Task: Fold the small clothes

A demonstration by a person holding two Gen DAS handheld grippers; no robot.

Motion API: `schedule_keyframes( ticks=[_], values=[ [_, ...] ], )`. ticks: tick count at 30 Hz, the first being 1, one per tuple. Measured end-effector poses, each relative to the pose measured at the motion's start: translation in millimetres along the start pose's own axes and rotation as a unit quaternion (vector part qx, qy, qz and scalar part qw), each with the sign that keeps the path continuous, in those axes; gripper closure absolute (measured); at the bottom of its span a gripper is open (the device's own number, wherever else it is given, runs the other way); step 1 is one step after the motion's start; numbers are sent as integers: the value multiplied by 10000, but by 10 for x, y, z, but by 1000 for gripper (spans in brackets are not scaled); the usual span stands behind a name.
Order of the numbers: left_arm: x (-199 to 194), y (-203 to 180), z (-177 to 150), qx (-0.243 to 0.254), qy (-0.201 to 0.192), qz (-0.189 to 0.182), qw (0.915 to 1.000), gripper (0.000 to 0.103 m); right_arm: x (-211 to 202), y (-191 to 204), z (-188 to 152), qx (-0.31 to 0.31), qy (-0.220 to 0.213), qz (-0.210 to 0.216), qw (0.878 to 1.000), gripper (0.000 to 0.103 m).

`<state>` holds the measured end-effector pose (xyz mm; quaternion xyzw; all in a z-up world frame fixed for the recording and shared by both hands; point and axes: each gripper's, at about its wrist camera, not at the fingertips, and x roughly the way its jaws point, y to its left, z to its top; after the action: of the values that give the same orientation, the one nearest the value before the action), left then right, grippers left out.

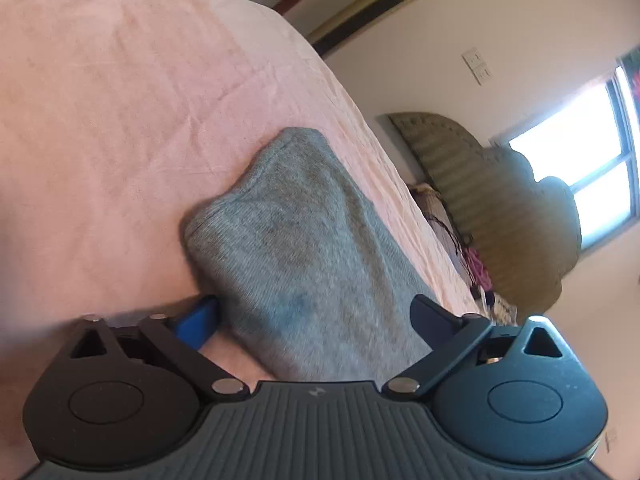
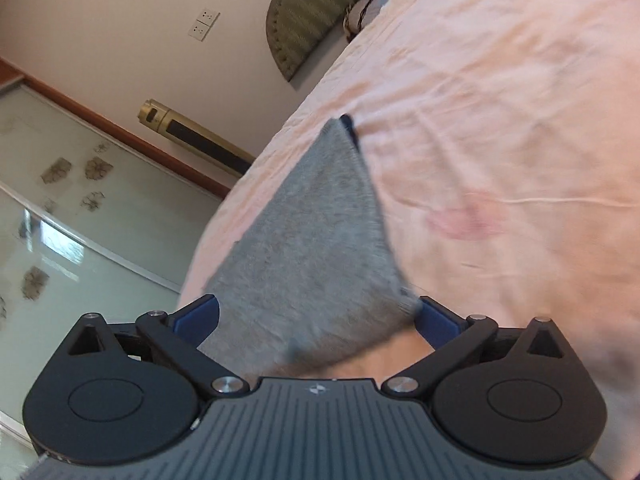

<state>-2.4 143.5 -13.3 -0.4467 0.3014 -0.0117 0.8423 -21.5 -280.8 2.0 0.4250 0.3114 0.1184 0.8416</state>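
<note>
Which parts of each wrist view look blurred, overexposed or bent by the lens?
Left wrist view: the window is blown out white, and the bed edge curves. Right wrist view: the grey garment is smeared near the jaws, and the glass panel's frame bows.

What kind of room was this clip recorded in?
Most likely a bedroom. A wide bed under a pink wrinkled sheet fills both views, a padded olive-green headboard leans on the wall, and a tall gold standing air conditioner stands beside it.
</note>
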Motion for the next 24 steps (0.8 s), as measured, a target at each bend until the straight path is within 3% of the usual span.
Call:
schedule_keyframes(
  ticks=[1, 2, 3, 4, 6, 7, 8, 11, 15, 19, 22, 24],
  values=[
    [40, 8, -2, -71, 3, 158, 9998, 41, 91, 40, 23, -22, 25, -53, 10000, 0],
    [90, 40, 5, -81, 50, 341, 9994, 68, 147, 79, 28, -46, -25, -77, 10000, 0],
    [108, 74, -2, -95, 9, 474, 9988, 80, 196, 102, 37, -34, -27, -25, 10000, 0],
    [130, 89, 8, -96, -11, 486, 9988, 80, 236, 121, 37, -81, 13, 10, 10000, 3],
    [170, 66, 15, 34, -36, 628, 9980, 90, 303, 90, 42, -15, 189, -13, 9998, 31],
    [187, 32, 10, 148, -45, 712, 9973, 91, 367, 42, 61, 116, 351, -17, 9993, 65],
    [180, -8, -3, 278, -63, 803, 9964, 92, 418, -33, 69, 318, 494, 13, 9983, 88],
    [64, -102, -12, 443, -91, 824, 9956, 93, 420, -97, 116, 459, 506, 230, 9974, 88],
    [-269, -201, 29, 609, -209, 364, 9973, 94, 147, 65, 250, 199, 406, 719, 9964, 89],
    [-703, -157, -31, 747, -134, 162, 9970, 97, -219, 176, 251, -146, 531, 900, 9944, 89],
    [-1010, -28, -152, 1201, -276, 382, 9916, 101, -505, 119, 64, -212, 846, 1006, 9911, 89],
    [-1093, 133, -200, 1281, -88, 393, 9909, 101, -627, -19, -75, -70, 947, 898, 9914, 87]
  ],
)
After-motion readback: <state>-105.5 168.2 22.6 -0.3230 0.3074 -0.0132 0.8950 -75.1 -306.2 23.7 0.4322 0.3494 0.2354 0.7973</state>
